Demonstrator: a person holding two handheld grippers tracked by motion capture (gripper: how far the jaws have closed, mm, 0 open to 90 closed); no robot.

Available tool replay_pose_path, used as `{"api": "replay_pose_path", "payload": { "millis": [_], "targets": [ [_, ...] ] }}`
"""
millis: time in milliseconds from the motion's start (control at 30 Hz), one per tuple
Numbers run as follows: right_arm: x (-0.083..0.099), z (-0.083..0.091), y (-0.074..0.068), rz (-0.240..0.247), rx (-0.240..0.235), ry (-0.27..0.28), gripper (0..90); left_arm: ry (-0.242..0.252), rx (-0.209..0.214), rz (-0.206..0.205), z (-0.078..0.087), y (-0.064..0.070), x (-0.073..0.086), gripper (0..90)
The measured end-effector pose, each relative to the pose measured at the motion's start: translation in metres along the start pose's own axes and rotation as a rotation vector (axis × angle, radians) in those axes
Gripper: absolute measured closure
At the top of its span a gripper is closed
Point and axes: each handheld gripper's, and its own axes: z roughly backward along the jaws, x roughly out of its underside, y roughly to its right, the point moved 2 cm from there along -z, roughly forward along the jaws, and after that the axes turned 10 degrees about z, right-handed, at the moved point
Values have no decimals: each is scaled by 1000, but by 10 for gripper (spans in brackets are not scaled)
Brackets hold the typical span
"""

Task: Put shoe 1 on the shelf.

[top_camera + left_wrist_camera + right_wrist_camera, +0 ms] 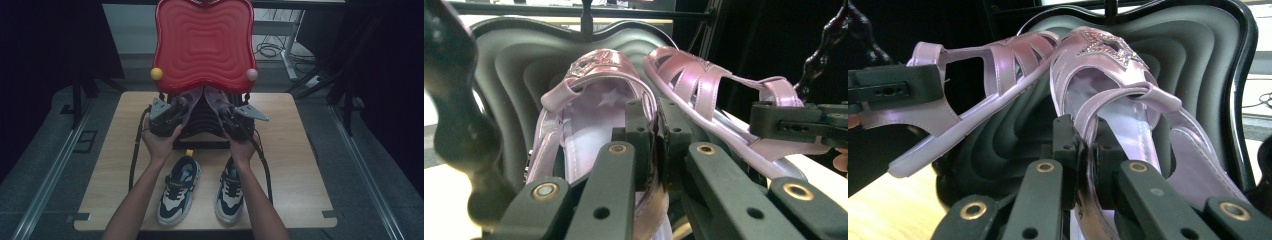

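Note:
Two shiny pink sandals are held side by side, toes up, over the black ribbed base (200, 125) of an open case. My left gripper (175, 112) is shut on the side strap of the left sandal (186, 101). In the left gripper view the jaws (655, 120) pinch that sandal's (589, 95) edge, and the other sandal (704, 82) lies to the right. My right gripper (228, 115) is shut on the right sandal (218, 100). In the right gripper view the gripper (1082, 142) clamps the star-decorated sandal's (1108, 70) side.
The case's red wavy lid (202, 42) stands upright behind the sandals, with a yellow ball (156, 73) and a pink ball (251, 74) at its lower corners. Two navy and white sneakers (179, 189) (230, 190) sit on the wooden table (295, 165) between the forearms.

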Motion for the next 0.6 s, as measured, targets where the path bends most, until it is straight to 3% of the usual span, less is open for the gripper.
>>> {"api": "replay_pose_path", "payload": {
  "millis": [133, 600],
  "targets": [
    [-2, -6, -1, 9, 19, -2, 845, 7, -16, -24, -5, 2, 1, 857],
    [0, -25, -1, 17, 89, -2, 842, 30, -35, -18, -23, -4, 5, 852]
  ]
}}
